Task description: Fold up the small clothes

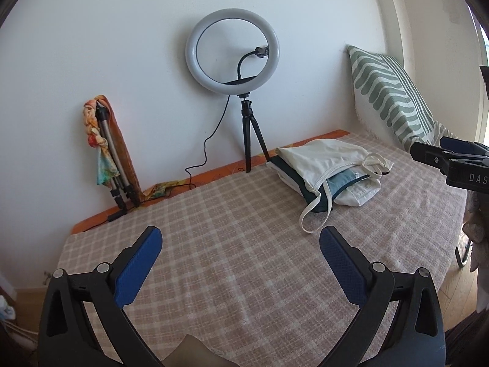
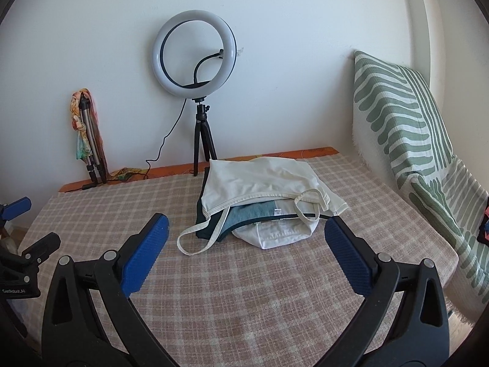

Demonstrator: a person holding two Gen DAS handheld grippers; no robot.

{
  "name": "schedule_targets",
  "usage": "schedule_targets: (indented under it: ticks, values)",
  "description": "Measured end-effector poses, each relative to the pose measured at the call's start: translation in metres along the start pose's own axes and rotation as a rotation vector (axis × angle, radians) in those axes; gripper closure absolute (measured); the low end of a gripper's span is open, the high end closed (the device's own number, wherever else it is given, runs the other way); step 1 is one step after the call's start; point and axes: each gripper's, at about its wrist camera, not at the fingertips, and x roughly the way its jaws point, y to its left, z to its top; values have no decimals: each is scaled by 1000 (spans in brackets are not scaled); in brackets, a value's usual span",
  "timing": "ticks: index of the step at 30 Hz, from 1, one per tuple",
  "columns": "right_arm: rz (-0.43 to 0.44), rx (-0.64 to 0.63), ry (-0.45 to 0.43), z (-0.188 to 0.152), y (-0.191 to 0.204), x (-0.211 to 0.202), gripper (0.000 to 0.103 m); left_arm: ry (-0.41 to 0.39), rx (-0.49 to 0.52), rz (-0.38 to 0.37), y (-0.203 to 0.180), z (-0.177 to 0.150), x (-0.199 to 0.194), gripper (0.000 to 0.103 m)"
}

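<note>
Right wrist view puts the pile of small clothes (image 2: 262, 195) straight ahead of the right hand-held gripper (image 2: 246, 241), just past its tips, on the checked bed cover (image 2: 244, 305) near the ring light (image 2: 194, 58). Its jaws stand wide apart with nothing between them. From the left hand-held gripper (image 1: 240, 246), also spread wide and empty, the pile lies farther off, ahead and to the right. The pile's long side runs across the right view, so the right hand looks nearer for a first pick.

"DAS" on the right gripper (image 1: 464, 168) body, cut off at frame edge, probably "GenRobot.AI" on left gripper (image 2: 18, 275) body
</note>
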Motion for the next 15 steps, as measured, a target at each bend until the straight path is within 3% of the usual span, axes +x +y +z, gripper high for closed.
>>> schedule_targets:
  ticks: [15]
  values:
    - [11,11,11,-4,3,5,0,3,-24,-14,2,1,-5,0]
